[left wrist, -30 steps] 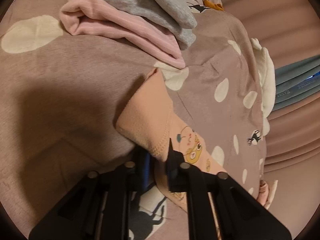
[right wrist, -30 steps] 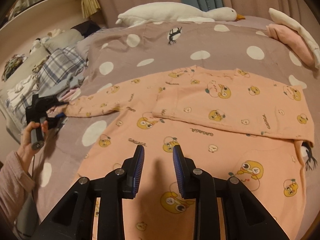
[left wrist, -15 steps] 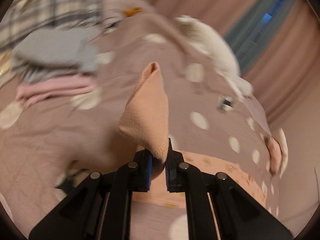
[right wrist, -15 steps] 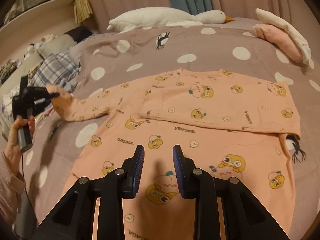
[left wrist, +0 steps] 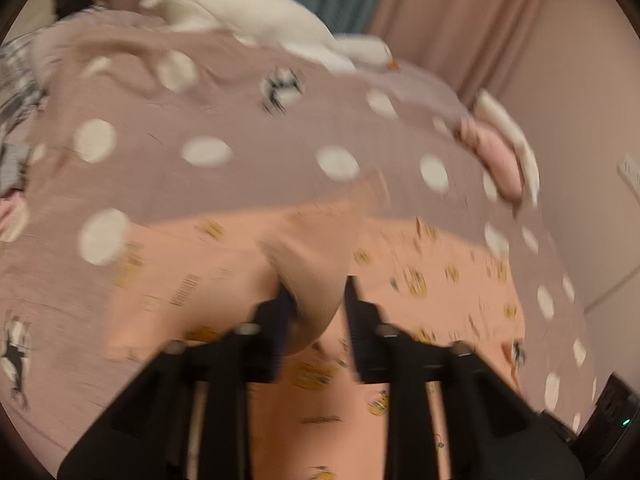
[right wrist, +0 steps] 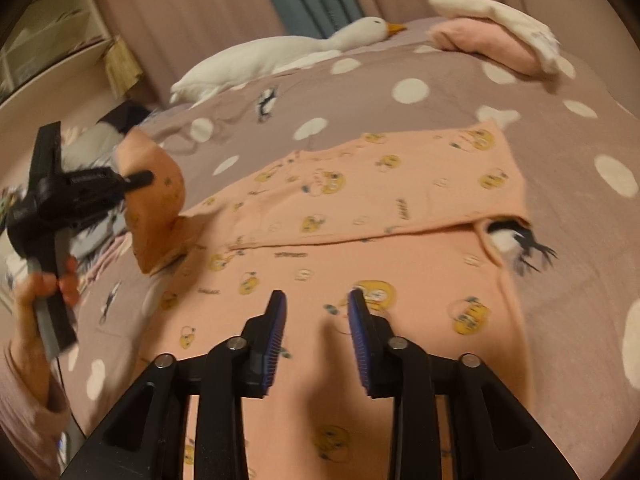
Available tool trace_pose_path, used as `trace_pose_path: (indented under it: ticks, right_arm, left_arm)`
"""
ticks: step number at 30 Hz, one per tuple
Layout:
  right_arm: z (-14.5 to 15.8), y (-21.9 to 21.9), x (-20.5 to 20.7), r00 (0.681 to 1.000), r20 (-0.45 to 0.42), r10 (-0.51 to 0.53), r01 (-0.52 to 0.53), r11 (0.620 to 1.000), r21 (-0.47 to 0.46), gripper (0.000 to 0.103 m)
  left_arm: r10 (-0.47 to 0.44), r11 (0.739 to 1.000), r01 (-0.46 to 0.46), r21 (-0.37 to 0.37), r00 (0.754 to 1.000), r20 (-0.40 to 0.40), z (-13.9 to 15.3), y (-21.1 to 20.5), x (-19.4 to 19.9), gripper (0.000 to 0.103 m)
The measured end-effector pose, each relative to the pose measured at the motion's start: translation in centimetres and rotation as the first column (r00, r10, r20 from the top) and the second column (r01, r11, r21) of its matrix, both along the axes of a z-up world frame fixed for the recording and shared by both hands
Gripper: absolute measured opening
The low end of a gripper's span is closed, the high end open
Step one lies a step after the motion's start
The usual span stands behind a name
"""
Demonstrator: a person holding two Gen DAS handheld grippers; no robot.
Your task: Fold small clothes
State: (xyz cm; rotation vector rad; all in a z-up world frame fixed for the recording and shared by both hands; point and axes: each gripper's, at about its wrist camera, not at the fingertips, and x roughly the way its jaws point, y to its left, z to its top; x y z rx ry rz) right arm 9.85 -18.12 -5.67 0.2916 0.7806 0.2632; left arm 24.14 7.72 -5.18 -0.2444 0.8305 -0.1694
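A peach shirt with yellow cartoon prints (right wrist: 360, 248) lies flat on the spotted bedspread (right wrist: 400, 88); one sleeve is folded across its chest. My left gripper (left wrist: 316, 296) holds the cuff of the other sleeve (left wrist: 308, 256) and carries it in the air over the shirt; the view is blurred. In the right wrist view that gripper (right wrist: 136, 178) is at the left with the sleeve (right wrist: 154, 200) hanging from it. My right gripper (right wrist: 316, 308) is open and empty above the shirt's lower body.
A white goose plush (right wrist: 280, 52) lies at the far side of the bed. Folded pink and white clothes (right wrist: 492, 36) sit at the far right. A pile of plaid and grey clothes (left wrist: 16, 92) is at the left.
My left gripper has lifted the sleeve cuff off the bed and swung it right, over the shirt. My right gripper has stayed open and shifted slightly over the shirt.
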Motion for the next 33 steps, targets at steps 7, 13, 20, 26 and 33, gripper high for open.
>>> trace_pose_path:
  ticks: [7,13,20,26,33]
  right_arm:
    - [-0.6,-1.9,-0.6,0.999,-0.034,-0.025,0.026,0.999,0.045,0.047]
    - [-0.3,-1.3,0.8,0.996,-0.075,0.041,-0.031,0.991,0.132,0.047]
    - [-0.4,3.5,6.6,0.972,-0.145,0.187,-0.144,0.953,0.266,0.047]
    - [-3.1,6.9,13.8,0.947,-0.268,0.177,-0.091,0.948,0.306,0.047]
    - [-3.7,9.5,15.3,0.933,-0.285,0.219,-0.134,0.948,0.289,0.039]
  left_arm:
    - [-0.084,0.996,0.087,0.034,0.994,-0.072,-2.4,-2.8,-0.6,0.075]
    - [-0.034,0.999,0.035,0.009,0.997,-0.069,-3.0,0.2,-4.3,0.084]
    - [0.036,0.999,-0.035,0.011,0.995,-0.092,-4.5,3.5,-9.4,0.084]
    - [0.083,0.996,-0.082,0.022,0.995,-0.057,-4.3,6.4,-12.8,0.084]
    - [0.132,0.991,-0.132,-0.006,0.989,-0.062,-4.6,9.5,-13.6,0.086]
